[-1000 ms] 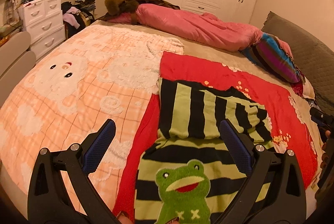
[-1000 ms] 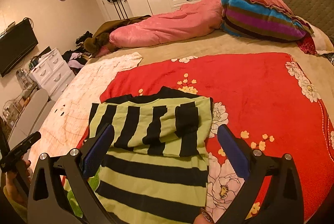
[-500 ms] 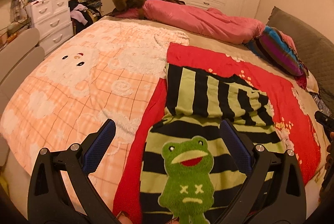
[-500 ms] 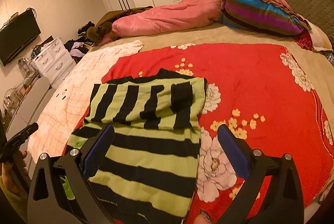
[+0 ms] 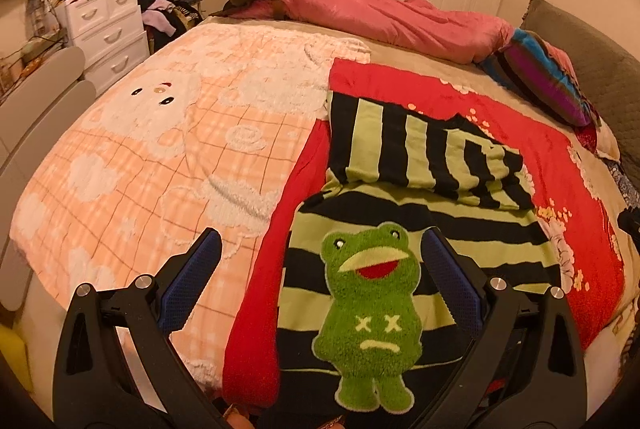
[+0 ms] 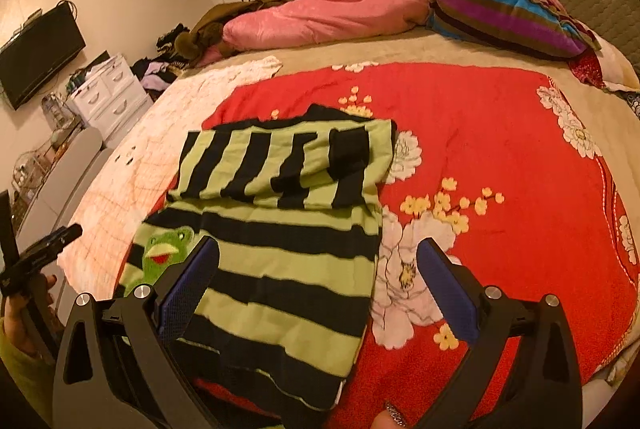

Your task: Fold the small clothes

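Striped frog sweater (image 5: pixel 420 229), sleeves folded across, on red blanket (image 5: pixel 560 165); left gripper (image 5: pixel 320 269) and right gripper (image 6: pixel 318 275) both spread, empty.

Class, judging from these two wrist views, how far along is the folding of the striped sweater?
Done: the green-and-black striped sweater has its top part folded down across the body. In hand: nothing; the left gripper and right gripper are both open above it. Left: folding the lower half with the green frog patch.
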Available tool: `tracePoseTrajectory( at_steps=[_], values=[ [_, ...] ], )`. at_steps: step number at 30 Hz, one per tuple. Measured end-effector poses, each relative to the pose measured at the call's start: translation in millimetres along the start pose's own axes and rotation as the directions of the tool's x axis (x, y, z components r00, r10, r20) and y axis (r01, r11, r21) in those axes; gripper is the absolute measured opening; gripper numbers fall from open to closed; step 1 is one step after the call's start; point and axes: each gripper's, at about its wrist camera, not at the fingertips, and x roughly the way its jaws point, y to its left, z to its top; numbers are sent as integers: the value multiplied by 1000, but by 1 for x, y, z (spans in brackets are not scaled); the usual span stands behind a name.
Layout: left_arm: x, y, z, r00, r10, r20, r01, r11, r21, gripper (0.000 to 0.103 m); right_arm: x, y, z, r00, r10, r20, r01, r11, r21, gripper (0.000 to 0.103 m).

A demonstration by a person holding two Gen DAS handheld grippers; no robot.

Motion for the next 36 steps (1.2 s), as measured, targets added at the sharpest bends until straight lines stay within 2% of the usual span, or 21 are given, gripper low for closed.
tracePoseTrajectory(
  at_steps=[13, 21, 31, 36],
  values=[
    [8, 5, -15, 998, 21, -55, -21, 1000, 11, 94, 11, 8, -29, 997, -12, -80, 8, 999, -44, 98],
    [16, 21, -28, 993, 21, -118, -24, 999, -24, 94, 25, 14, -59, 985, 8, -171, -20, 998, -65, 98],
    [40, 34, -56, 970, 5, -243, -20, 998, -59, 94, 36, 14, -95, 959, 18, -281, -39, 997, -68, 98],
    [51, 36, -65, 958, -9, -287, -13, 997, -74, 94, 45, 14, -113, 940, 32, -341, -53, 997, -53, 98]
  ],
)
